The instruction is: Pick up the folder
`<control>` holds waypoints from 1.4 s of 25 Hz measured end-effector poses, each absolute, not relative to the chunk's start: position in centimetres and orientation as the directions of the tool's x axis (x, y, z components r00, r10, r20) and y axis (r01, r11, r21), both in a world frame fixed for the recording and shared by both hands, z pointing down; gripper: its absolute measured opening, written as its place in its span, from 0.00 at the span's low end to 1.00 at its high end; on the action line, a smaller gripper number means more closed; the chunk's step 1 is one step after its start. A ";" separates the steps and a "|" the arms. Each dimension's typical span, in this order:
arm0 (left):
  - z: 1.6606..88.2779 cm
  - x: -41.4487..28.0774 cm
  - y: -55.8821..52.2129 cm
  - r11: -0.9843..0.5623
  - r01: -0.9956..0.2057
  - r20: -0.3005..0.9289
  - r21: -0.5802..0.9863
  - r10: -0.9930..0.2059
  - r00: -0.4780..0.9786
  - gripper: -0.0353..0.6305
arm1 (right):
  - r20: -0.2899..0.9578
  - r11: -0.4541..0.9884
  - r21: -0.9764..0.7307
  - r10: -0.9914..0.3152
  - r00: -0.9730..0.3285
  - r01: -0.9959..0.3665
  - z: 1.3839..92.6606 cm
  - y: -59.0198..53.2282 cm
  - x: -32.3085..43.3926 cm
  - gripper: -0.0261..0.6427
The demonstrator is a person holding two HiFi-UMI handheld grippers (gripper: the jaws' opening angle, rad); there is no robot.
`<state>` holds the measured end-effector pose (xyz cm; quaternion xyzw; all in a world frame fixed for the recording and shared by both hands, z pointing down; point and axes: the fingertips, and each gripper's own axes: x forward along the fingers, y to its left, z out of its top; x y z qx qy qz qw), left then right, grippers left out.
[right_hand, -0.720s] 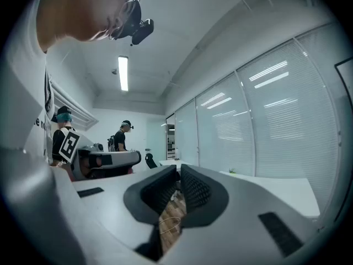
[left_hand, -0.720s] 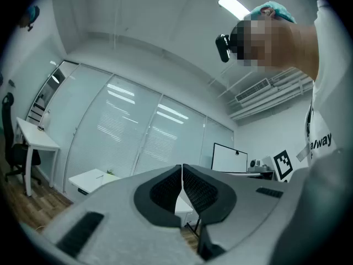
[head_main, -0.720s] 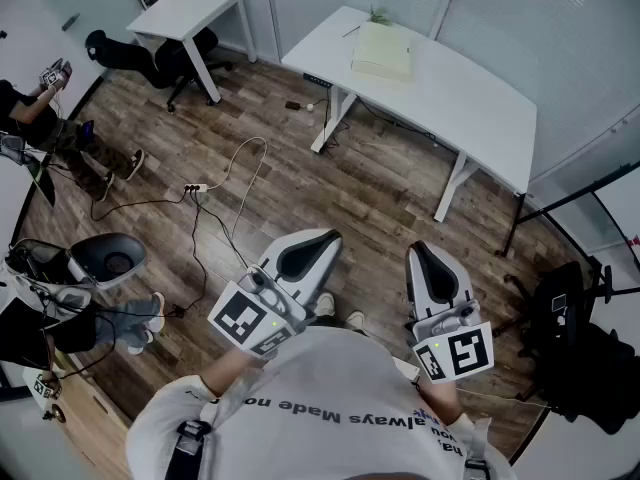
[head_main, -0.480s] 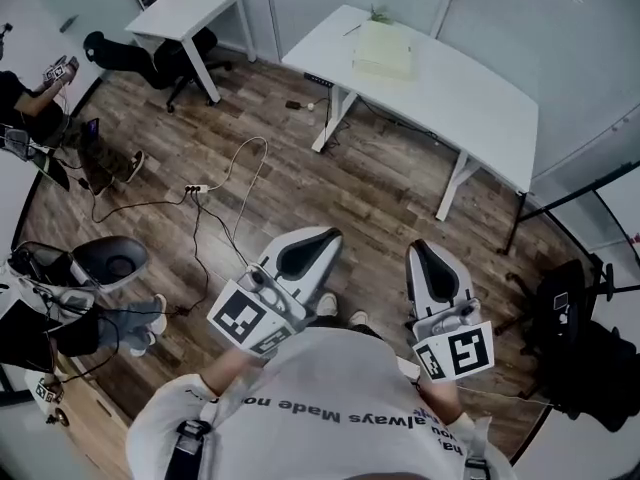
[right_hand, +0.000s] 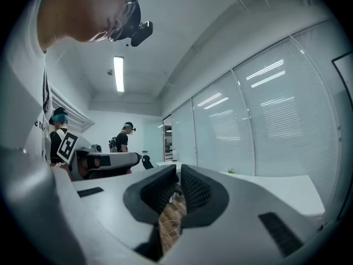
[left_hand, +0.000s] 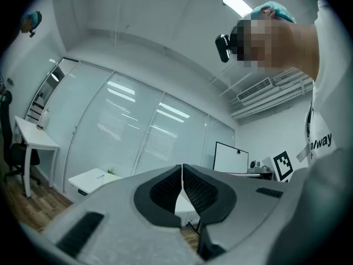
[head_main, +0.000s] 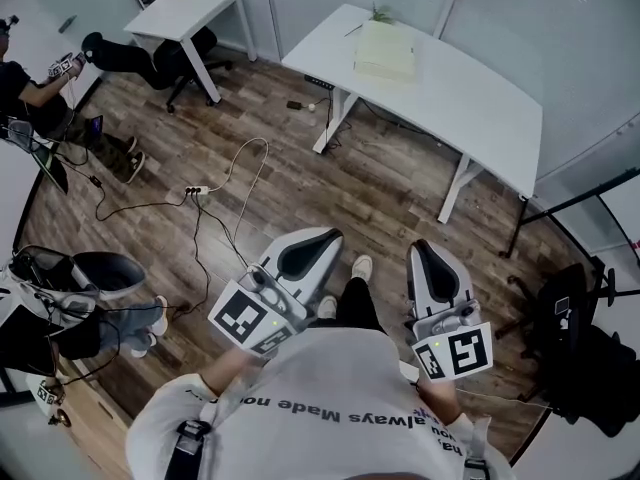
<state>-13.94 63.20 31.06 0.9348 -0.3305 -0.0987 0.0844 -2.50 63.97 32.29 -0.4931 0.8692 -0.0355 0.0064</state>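
My left gripper (head_main: 331,236) and right gripper (head_main: 416,248) are both closed tight, with nothing in either. The folder (head_main: 382,50) lies flat on the white counter (head_main: 470,93) ahead, well apart from both.

- I hold my left gripper (head_main: 314,242) low in front of my chest, on the near left, its nose angled ahead and a little to the right.
- Its jaws are pressed together, with nothing between them.
- My right gripper (head_main: 424,258) sits on the near right, about level, apart from the left one.
- Its jaws are closed and empty too.
- My left marker cube (head_main: 243,318) and right marker cube (head_main: 455,353) face upward.
- My forearms stay tucked close to my body, mostly hidden.
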 end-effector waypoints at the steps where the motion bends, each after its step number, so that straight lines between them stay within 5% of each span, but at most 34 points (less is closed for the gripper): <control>1: 31.0 -13.9 62.7 -0.766 -0.604 -0.129 0.221 -0.637 0.760 0.08 | 0.024 0.512 -0.073 -0.857 -0.515 -0.856 32.4 63.4 -2.4 0.08; 35: 31.7 0.0 35.1 -0.740 -0.635 -0.121 0.220 -0.667 0.735 0.08 | 0.021 0.558 -0.077 -0.828 -0.561 -0.826 33.1 35.7 11.2 0.08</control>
